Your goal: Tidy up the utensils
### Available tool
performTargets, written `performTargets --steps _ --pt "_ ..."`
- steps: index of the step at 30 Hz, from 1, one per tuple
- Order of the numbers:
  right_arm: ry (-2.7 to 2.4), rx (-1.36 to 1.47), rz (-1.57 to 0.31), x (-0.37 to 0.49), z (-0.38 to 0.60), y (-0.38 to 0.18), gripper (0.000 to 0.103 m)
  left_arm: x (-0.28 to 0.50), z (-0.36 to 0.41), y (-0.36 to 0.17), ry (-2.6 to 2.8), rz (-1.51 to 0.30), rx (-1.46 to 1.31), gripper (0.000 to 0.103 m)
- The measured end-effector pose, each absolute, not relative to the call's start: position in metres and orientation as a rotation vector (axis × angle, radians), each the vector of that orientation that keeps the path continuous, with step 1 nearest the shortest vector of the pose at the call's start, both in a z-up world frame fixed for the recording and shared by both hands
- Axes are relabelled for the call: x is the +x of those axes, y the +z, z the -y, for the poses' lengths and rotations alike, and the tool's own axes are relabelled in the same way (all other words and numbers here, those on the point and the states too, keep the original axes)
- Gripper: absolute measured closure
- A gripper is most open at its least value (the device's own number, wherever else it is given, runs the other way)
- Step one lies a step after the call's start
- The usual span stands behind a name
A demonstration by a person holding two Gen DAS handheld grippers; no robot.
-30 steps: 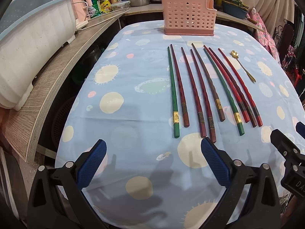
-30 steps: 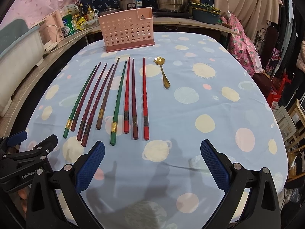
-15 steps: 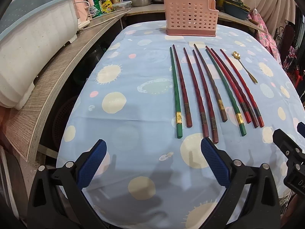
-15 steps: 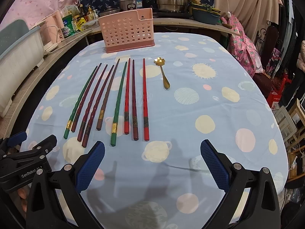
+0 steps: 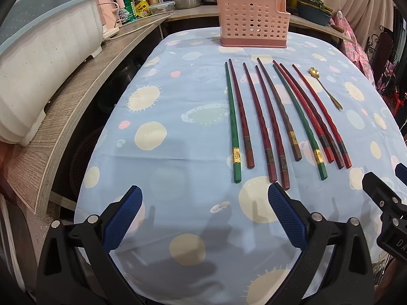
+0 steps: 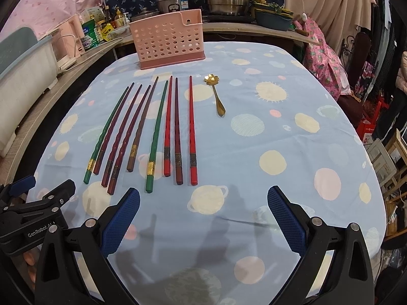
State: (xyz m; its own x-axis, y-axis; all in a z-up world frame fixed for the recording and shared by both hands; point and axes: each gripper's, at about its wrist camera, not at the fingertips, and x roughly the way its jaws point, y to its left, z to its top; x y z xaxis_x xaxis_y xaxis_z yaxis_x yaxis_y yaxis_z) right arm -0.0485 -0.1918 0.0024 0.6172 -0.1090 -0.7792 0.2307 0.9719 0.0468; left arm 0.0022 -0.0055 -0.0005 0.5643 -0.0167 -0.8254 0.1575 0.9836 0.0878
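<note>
Hovering over the near edge of the table, I have both tools empty: the left gripper [image 5: 204, 211] and the right gripper [image 6: 203, 212] each stand with jaws spread wide, nothing between the blue pads. By my reading no utensil has gone in yet, so this is the approach to a first pick.

Nine chopsticks [image 6: 152, 137] lie flat in a loose row on the spotted blue tablecloth [image 6: 279, 137], butt ends toward me, tips pointing to 12 o'clock. From the left wrist view they sit at about 1 o'clock; from the right, at 11 o'clock. A gold flower-bowled spoon [image 6: 216, 94] lies just beside the rightmost red chopstick, apart from it. The pink perforated utensil holder [image 6: 169, 42] stands upright at 12 o'clock, beyond the tips.

Next I would lower one tool onto a butt end, choosing a stick with clearance from its neighbours, since several lie nearly touching, and close low against the cloth.
</note>
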Motion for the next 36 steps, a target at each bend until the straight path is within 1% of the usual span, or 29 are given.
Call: performTargets --steps 36 --pt "-0.19 0.16 -0.891 -0.0456 0.1934 -0.0008 0.007 0.0036 0.0016 -0.0018 -0.095 -0.968 0.151 0.009"
